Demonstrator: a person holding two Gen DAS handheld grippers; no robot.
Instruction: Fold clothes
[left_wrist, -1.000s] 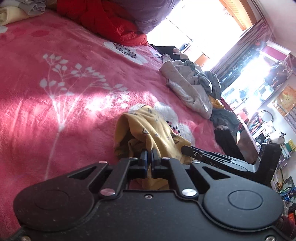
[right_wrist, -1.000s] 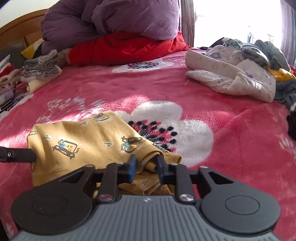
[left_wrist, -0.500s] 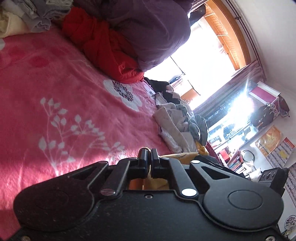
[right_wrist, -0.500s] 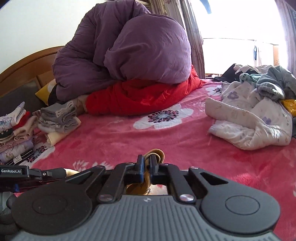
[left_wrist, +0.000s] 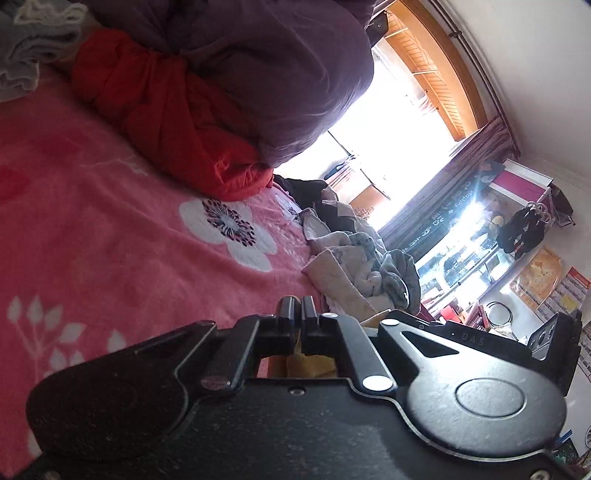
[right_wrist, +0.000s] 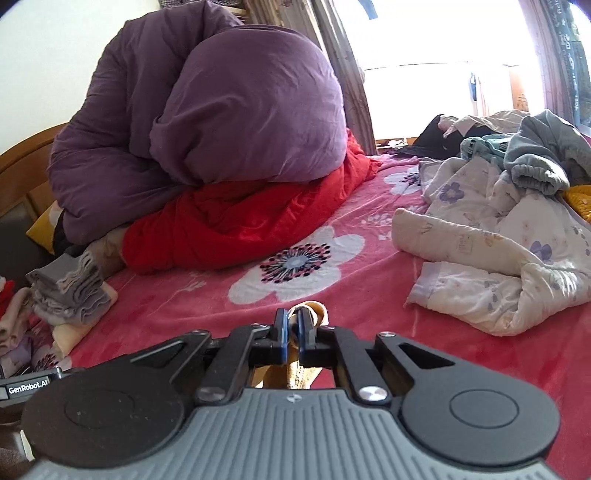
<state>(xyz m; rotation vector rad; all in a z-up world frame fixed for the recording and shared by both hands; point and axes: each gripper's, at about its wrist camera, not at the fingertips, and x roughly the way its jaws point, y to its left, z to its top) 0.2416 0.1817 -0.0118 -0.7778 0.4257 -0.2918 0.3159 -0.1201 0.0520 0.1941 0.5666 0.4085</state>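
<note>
Right wrist view showed the right gripper (right_wrist: 291, 325) pinched tight on the yellow garment (right_wrist: 295, 373), held above the pink blanket (right_wrist: 184, 295). The left gripper (left_wrist: 296, 314) (its 2 fingers nearly touching) clamped the same yellow cloth, which hung beneath it

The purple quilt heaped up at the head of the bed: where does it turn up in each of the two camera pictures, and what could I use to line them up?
Left wrist view: the purple quilt fills the top centre, tilted, lying on the red bedding.
Right wrist view: the purple quilt sits upper left of centre, again on the red bedding.
Shared landmark: the white flower printed on the pink blanket, just in front of the red bedding in both views.
</note>
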